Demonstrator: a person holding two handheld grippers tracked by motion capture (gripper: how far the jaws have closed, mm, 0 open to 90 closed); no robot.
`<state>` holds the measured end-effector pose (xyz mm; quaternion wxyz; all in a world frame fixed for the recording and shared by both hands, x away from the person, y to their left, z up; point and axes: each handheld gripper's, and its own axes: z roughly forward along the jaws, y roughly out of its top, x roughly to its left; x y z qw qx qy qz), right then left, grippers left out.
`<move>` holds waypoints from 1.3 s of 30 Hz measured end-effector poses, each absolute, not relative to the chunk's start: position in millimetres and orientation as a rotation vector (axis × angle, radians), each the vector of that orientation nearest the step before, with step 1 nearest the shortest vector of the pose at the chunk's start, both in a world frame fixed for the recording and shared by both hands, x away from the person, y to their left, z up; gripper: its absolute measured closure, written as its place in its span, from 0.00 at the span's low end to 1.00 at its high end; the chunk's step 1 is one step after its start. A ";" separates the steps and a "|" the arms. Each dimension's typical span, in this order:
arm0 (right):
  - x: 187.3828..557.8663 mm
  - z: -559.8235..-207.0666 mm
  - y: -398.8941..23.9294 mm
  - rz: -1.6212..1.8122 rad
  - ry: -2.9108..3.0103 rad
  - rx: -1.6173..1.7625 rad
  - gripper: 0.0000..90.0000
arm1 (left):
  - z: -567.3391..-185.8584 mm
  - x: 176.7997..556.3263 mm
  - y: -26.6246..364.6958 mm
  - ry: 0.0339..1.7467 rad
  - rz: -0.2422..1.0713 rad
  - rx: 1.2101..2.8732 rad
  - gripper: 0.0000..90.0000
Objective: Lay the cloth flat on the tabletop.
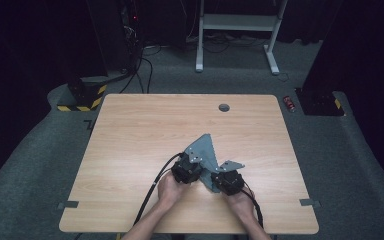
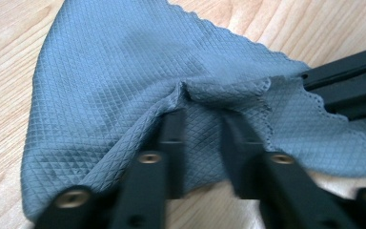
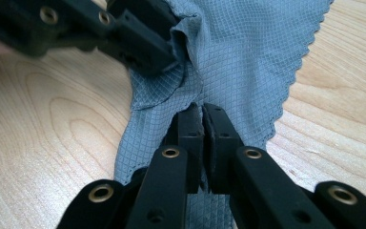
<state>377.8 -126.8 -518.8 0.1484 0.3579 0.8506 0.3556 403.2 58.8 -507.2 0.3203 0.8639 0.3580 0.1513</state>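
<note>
- My right gripper [image 3: 203,110], lower middle of its own view, has its jaws pressed together on a pinch of the grey cloth [image 3: 238,52]
- My left gripper [image 2: 205,121] stands part open, a raised fold of cloth [image 2: 124,71] lying between its jaws; I cannot tell whether the pads press on it
- In the high view both grippers sit close together at lower centre of the table [image 1: 130,135], the cloth beneath them

I hold both grippers low and close together. My right gripper [image 3: 203,112] has its jaws pressed together. My left gripper [image 2: 205,121] has its jaws parted, fingertips angled downward.
</note>
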 end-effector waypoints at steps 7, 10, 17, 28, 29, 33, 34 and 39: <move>377.1 -519.5 -127.2 1.026 2.440 1.019 0.97 | -496.2 399.4 63.4 0.893 0.426 2.294 1.00; 376.9 -519.6 -127.1 1.026 2.439 1.019 0.97 | -490.5 389.5 63.4 0.872 0.398 2.243 0.99; 376.1 -520.3 -127.4 1.034 2.431 1.021 0.97 | -505.6 374.1 51.9 0.909 0.346 2.238 0.63; 375.7 -520.8 -127.6 1.038 2.426 1.021 0.97 | -507.9 379.1 41.2 0.906 0.431 2.288 0.84; 375.9 -520.7 -127.7 1.038 2.428 1.021 0.97 | -507.9 379.2 41.7 0.903 0.427 2.289 0.90; 376.1 -520.8 -128.0 1.041 2.429 1.018 0.97 | -506.2 379.9 45.6 0.898 0.414 2.288 0.98; 376.0 -520.9 -128.1 1.042 2.428 1.022 0.97 | -505.1 379.9 46.5 0.896 0.406 2.289 0.99; 376.0 -521.8 -129.1 1.055 2.423 1.017 0.97 | -489.1 375.6 62.0 0.879 0.426 2.258 0.99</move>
